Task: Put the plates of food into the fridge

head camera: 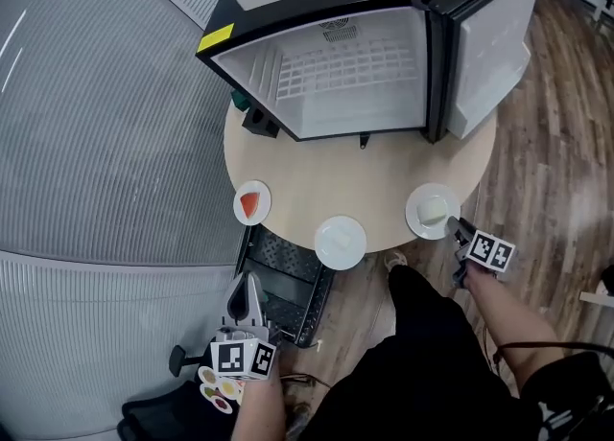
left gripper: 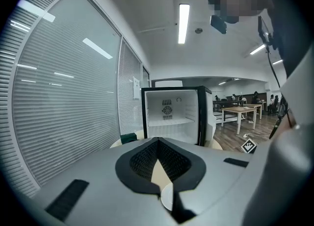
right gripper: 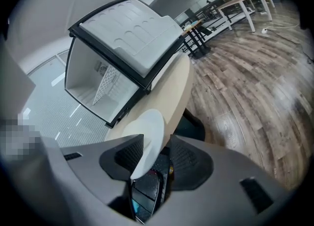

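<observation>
Though apart, right gripper jaws astride plate rim — left gripper jaws together, empty.

An open-plan office: rows of desks, blinded glass walls, strip lights.

- Fridge: its top runs off the far edge of your head view.
- Dark green item, left of the fridge on the worktop: mostly hidden behind it, kind unreadable.
- Middle plate: food too pale to identify.
- Right plate: your right gripper covers its near rim.
- Left gripper view: a plate sliver shows between the fingers; you can't tell which plate.
</observation>
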